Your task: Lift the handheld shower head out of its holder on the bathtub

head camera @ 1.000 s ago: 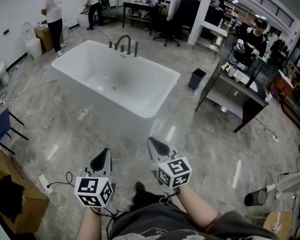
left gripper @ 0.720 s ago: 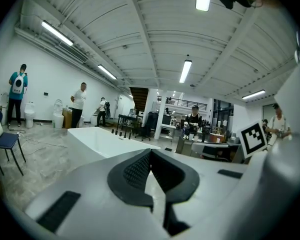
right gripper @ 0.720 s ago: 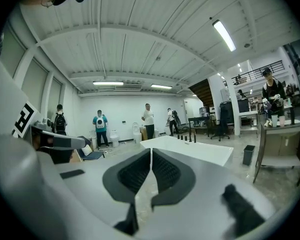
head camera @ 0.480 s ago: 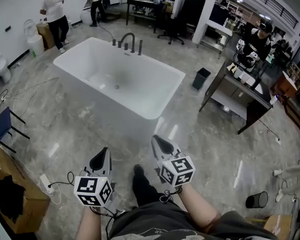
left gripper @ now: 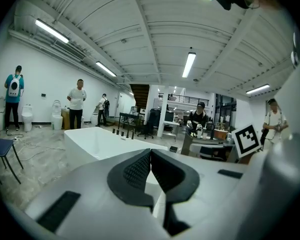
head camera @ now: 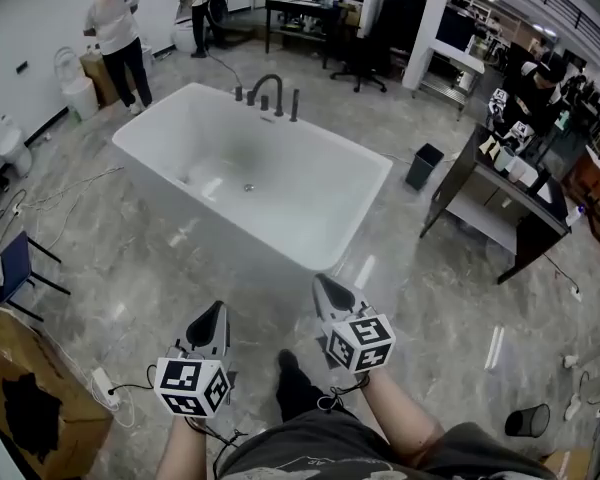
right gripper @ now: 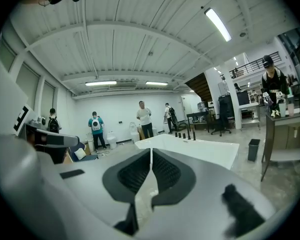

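Note:
A white freestanding bathtub (head camera: 230, 230) stands on the marble floor ahead of me. At its far end rise a dark curved faucet (head camera: 268, 87) and the slim upright handheld shower head (head camera: 295, 105) in its holder. These fixtures also show small as the dark posts (left gripper: 121, 132) in the left gripper view and the dark posts (right gripper: 186, 134) in the right gripper view. My left gripper (head camera: 212, 320) and right gripper (head camera: 323, 286) are held low, short of the tub's near corner. Both are shut with nothing between the jaws, far from the shower head.
Two people (head camera: 115, 33) stand beyond the tub at the far left, by toilets (head camera: 0, 138). A black bin (head camera: 427, 166) and a dark table (head camera: 510, 208) are at the right. A blue chair (head camera: 10, 268), a cardboard box (head camera: 30, 408) and floor cables lie at the left.
I have walked forward: the bathtub sits nearer and lower in the head view. Both grippers have travelled with me towards the tub and stay shut.

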Available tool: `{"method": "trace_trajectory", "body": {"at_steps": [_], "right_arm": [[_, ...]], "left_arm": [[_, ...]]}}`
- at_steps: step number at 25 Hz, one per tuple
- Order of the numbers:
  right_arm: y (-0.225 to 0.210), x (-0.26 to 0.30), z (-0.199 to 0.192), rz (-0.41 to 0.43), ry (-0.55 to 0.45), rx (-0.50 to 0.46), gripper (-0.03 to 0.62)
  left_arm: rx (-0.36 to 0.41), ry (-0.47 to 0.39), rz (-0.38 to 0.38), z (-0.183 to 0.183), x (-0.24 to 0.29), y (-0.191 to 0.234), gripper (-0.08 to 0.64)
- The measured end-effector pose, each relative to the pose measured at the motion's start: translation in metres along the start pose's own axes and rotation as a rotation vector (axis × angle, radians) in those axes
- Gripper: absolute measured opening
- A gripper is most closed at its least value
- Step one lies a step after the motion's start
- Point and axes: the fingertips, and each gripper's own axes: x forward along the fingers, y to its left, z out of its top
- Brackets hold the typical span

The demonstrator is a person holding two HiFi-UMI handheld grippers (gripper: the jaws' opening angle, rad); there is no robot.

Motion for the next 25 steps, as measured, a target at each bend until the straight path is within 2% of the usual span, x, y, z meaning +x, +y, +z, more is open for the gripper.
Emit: {"method": "trace_trajectory", "body": {"at_steps": [10, 19, 25], "right_arm": [[-0.079, 0.111, 0.032, 0.011, 0.036, 0.018, 0.029], [-0.14, 0.178, 0.037, 0.023, 0.068, 0.041, 0.029], [-0.168, 0.207, 0.041, 0.034, 0.076, 0.067, 0.029]], "left_arm": [[0.023, 0.026, 0.008, 0.042, 0.125, 0.028, 0.015], [0.041, 0.064, -0.002, 0.056, 0.212, 0.041, 0.015], [0.053, 0.076, 0.005, 0.067, 0.249, 0.044, 0.015]]}}
